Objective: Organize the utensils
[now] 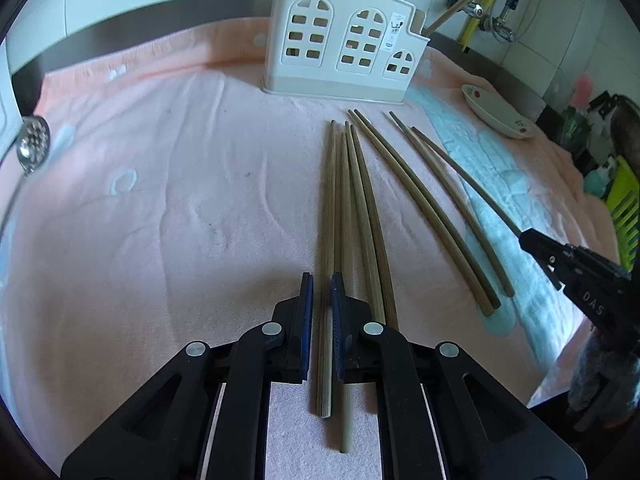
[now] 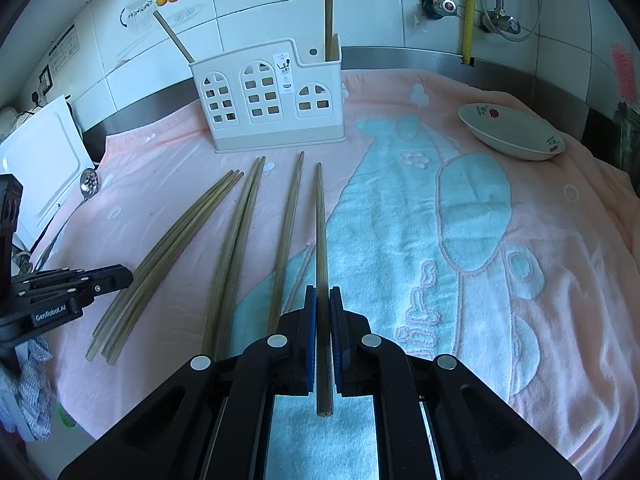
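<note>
Several wooden chopsticks lie side by side on a pink and blue towel (image 1: pixel 160 208) in front of a white house-shaped utensil holder (image 1: pixel 344 40), which also shows in the right wrist view (image 2: pixel 272 100). My left gripper (image 1: pixel 321 280) is shut on the leftmost chopstick (image 1: pixel 328 208), low over the towel. My right gripper (image 2: pixel 322 292) is shut on the rightmost chopstick (image 2: pixel 321 220), and shows at the right of the left wrist view (image 1: pixel 524 240). The holder has a chopstick standing in it (image 2: pixel 329 8) and another leaning (image 2: pixel 173 36).
A white bowl with red flowers (image 2: pixel 512 132) sits on the towel at the right. A metal strainer spoon (image 1: pixel 34 144) lies at the left edge by a white board (image 2: pixel 40 168). Tiled wall, taps and a yellow hose (image 2: pixel 468 8) stand behind.
</note>
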`<move>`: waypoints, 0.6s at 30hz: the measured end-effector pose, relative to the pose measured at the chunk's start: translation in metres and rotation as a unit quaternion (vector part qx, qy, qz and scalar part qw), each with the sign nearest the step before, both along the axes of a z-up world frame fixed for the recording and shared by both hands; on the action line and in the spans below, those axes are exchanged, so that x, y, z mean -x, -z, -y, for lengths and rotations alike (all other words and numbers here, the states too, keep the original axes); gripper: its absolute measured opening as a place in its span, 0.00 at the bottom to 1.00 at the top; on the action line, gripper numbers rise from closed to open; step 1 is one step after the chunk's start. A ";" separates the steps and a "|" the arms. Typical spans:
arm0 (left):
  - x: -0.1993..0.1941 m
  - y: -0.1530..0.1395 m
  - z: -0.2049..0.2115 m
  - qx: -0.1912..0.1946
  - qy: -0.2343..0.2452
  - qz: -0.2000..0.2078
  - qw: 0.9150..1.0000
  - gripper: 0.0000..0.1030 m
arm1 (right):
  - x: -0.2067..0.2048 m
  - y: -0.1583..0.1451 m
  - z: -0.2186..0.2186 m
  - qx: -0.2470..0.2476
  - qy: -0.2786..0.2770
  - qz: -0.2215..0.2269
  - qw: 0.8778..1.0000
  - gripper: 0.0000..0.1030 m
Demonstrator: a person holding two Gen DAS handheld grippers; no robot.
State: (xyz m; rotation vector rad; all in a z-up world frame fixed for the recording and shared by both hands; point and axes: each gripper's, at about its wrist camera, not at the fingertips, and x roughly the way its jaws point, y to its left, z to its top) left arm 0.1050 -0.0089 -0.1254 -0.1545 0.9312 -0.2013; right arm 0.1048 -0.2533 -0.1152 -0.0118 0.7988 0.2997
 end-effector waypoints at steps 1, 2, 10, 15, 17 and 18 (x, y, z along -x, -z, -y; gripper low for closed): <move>-0.001 0.000 -0.001 0.000 0.001 -0.001 1.000 0.08 | 0.000 0.000 0.000 0.000 0.000 0.000 1.000 0.06; -0.001 0.000 0.000 -0.005 0.003 0.001 1.000 0.08 | 0.000 0.001 0.000 0.001 0.000 0.000 1.000 0.06; 0.005 0.003 0.011 -0.028 0.013 0.007 0.999 0.08 | 0.002 0.002 0.001 -0.001 0.001 -0.002 1.000 0.06; 0.005 0.004 0.008 -0.020 0.008 0.008 1.000 0.08 | 0.002 0.004 0.002 -0.001 0.001 -0.006 1.000 0.06; 0.005 0.004 0.013 -0.033 0.008 0.010 0.999 0.08 | 0.002 0.007 0.002 -0.003 0.002 -0.010 1.000 0.06; 0.004 0.004 0.014 -0.036 0.006 0.011 0.999 0.08 | 0.001 0.008 0.002 -0.004 0.003 -0.013 1.000 0.06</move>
